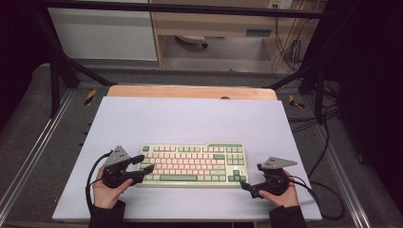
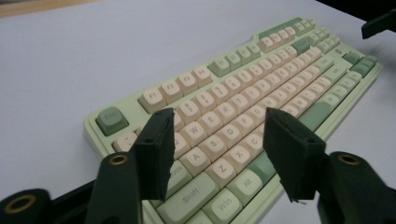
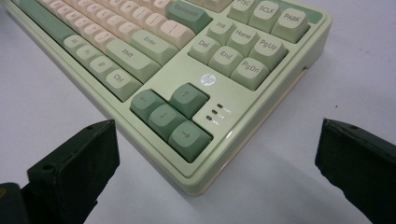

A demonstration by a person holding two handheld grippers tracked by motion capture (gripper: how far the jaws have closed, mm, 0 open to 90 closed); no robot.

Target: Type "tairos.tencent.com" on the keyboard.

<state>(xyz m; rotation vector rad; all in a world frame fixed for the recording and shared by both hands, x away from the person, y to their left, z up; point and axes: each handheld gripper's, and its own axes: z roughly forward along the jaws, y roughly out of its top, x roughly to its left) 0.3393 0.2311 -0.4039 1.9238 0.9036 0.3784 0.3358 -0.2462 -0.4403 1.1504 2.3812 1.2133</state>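
Note:
A pale green keyboard [image 1: 192, 164] with cream and green keys lies flat on the white board [image 1: 190, 118], near its front edge. My left gripper [image 1: 146, 163] sits at the keyboard's left end, with its jaws apart. In the left gripper view those jaws [image 2: 217, 140] hover just over the left-hand keys [image 2: 243, 107], and nothing is pinched between them. My right gripper [image 1: 251, 176] is low at the keyboard's front right corner. Its jaws [image 3: 219, 154] stand wide on either side of that corner, near the arrow keys [image 3: 168, 116], without touching the case.
The white board rests on a wooden tabletop [image 1: 190, 91] inside a black metal frame [image 1: 57, 85]. Cables [image 1: 328, 190] trail over the grey floor to the right. Bare board stretches behind the keyboard and on both sides of it.

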